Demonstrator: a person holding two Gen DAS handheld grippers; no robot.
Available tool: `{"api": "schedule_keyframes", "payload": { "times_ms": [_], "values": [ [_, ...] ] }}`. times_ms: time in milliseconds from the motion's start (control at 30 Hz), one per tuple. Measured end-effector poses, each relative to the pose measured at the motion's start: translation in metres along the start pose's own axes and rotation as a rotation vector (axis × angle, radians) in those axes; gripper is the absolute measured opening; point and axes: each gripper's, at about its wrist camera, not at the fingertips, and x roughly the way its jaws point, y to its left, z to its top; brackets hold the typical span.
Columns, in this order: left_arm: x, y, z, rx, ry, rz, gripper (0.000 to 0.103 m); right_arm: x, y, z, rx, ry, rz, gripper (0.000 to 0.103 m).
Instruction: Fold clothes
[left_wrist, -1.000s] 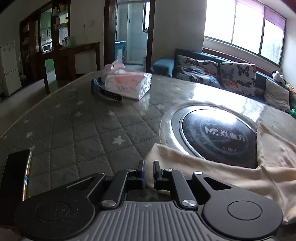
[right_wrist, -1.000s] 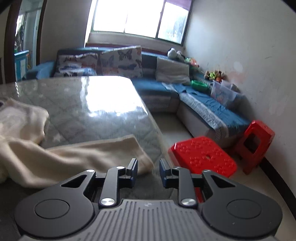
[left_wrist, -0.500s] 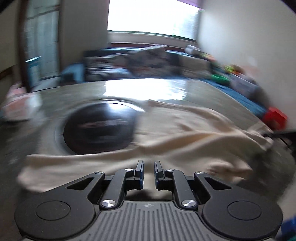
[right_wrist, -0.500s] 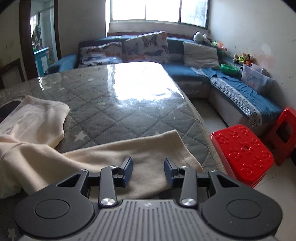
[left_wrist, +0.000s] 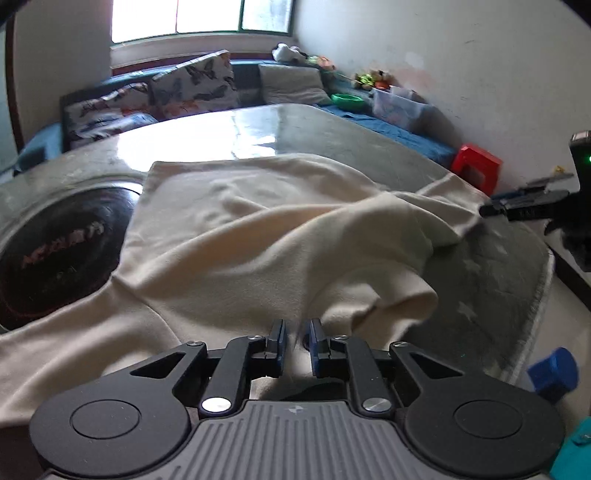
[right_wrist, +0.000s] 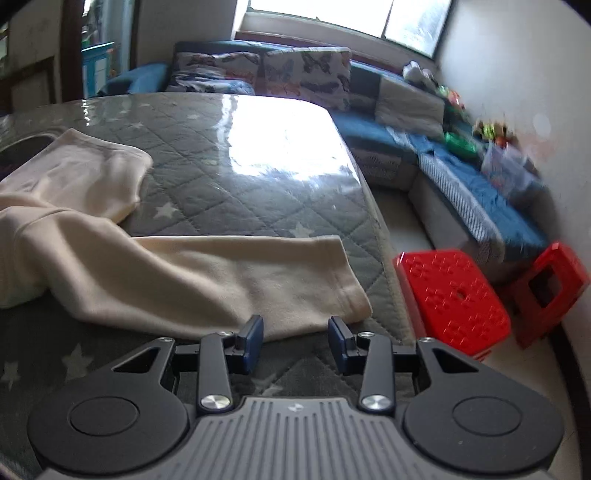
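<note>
Right wrist view: the right gripper (right_wrist: 295, 334), jaws apart and empty, hangs at six o'clock below the cream garment (right_wrist: 229, 273) on the table (right_wrist: 258, 199); the left gripper (left_wrist: 295, 338), nearly closed, holds nothing. A shallow pinch could let the hem slip.

A cream garment (left_wrist: 258, 236) of soft, matt, fleecy cloth lies rumpled across the middle of the frame. Under it, the table cover (right_wrist: 236, 199) is grey quilted cloth with stitched diamonds and pale stars, overlaid by a glossy clear sheet that glares white at upper centre. At left, a round black cooktop (left_wrist: 55, 251) looks like polished glass. Lower right, two red stools (right_wrist: 454, 299) are shiny moulded plastic.
</note>
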Motion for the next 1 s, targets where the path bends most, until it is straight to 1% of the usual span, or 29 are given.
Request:
{"api": "schedule_keyframes", "payload": {
  "times_ms": [67, 200, 300, 333, 400, 500, 633, 800, 900, 1000],
  "values": [
    [-0.003, -0.001, -0.005, 0.017, 0.005, -0.019, 0.015, -0.018, 0.007, 0.005, -0.020, -0.044, 0.058, 0.038],
    [-0.009, -0.005, -0.009, 0.037, 0.016, -0.023, 0.015, -0.046, 0.035, 0.019, -0.106, -0.107, 0.199, 0.038],
    [-0.012, -0.007, -0.012, 0.033, 0.017, -0.025, 0.014, -0.060, 0.063, 0.025, -0.179, -0.117, 0.339, 0.038],
    [-0.014, -0.007, -0.014, 0.030, 0.016, -0.027, 0.014, -0.062, 0.070, 0.025, -0.196, -0.115, 0.376, 0.038],
    [-0.015, -0.008, -0.015, 0.027, 0.017, -0.033, 0.014, -0.066, 0.095, 0.023, -0.250, -0.100, 0.479, 0.038],
    [-0.017, -0.011, -0.016, 0.031, 0.020, -0.041, 0.014, -0.066, 0.125, 0.021, -0.329, -0.087, 0.580, 0.038],
    [-0.020, -0.013, -0.018, 0.032, 0.027, -0.056, 0.015, -0.057, 0.154, 0.022, -0.386, -0.056, 0.655, 0.038],
    [-0.022, -0.011, -0.020, 0.036, 0.035, -0.078, 0.015, -0.050, 0.174, 0.015, -0.481, 0.028, 0.722, 0.038],
    [-0.022, -0.006, -0.015, 0.025, 0.048, -0.095, 0.015, -0.055, 0.170, 0.018, -0.498, 0.025, 0.735, 0.037],
    [-0.021, -0.001, -0.010, 0.018, 0.047, -0.096, 0.017, -0.058, 0.153, 0.038, -0.423, -0.023, 0.731, 0.037]
  ]
}}
